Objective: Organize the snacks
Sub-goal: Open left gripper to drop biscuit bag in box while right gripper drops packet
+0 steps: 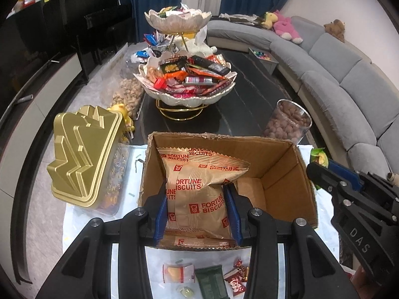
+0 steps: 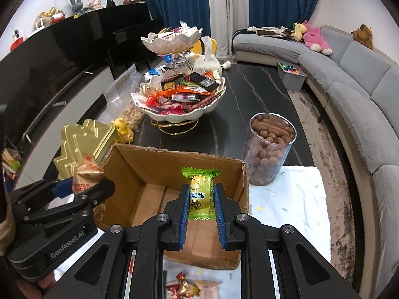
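An open cardboard box (image 1: pixel 281 164) stands on a white cloth; it also shows in the right wrist view (image 2: pixel 149 164). My left gripper (image 1: pixel 197 199) is shut on a gold Fortune Biscuits packet (image 1: pixel 197 194) and holds it over the box's left side. In the right wrist view that packet (image 2: pixel 86 174) shows at the left. My right gripper (image 2: pixel 201 194) is shut on a green-and-yellow snack packet (image 2: pixel 199 194), held above the box's right half. The left wrist view shows this packet (image 1: pixel 319 155) at the box's right edge. Loose wrapped snacks (image 1: pixel 179 272) lie on the cloth in front of the box.
A gold tin (image 1: pixel 82 159) sits left of the box. A clear jar of nuts (image 2: pixel 269 147) stands to its right. A two-tier snack stand (image 1: pixel 184 84) heaped with snacks is behind on the black table. A grey sofa (image 1: pixel 349 89) curves along the right.
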Motion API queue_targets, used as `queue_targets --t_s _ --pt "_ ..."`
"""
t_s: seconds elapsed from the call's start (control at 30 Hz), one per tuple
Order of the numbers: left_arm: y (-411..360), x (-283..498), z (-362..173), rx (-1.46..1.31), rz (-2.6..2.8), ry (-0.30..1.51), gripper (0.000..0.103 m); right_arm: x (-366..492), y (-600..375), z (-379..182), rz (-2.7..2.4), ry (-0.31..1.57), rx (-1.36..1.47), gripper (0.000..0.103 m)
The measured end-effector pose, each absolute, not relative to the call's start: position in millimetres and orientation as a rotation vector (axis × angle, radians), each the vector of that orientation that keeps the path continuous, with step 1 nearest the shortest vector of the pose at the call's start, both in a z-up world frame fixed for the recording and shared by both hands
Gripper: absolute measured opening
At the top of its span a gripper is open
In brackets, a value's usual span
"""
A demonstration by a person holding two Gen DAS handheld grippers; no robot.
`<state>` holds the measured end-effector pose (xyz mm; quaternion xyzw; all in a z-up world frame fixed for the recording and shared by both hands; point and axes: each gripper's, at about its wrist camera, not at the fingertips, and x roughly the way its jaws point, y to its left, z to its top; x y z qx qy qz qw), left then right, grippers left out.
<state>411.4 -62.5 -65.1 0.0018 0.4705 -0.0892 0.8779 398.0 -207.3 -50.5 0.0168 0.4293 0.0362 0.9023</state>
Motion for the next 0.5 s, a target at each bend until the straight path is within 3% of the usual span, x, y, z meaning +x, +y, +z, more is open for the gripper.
queue_targets --t_s 0.33,0.37,0.5 --pt "-63.2 417.8 -75.8 0.002 -0.198 1.006 0.043 407.2 -205.3 -63.0 0.073 0.91 0.041 0.022" --pt "-63.3 417.9 -75.4 0.005 -0.197 1.003 0.044 407.3 -206.0 -63.2 0.073 0.912 0.045 0.026" --pt "-60.9 417.1 -71.3 0.011 -0.178 0.987 0.064 406.7 -209.9 -61.8 0.049 0.906 0.051 0.049"
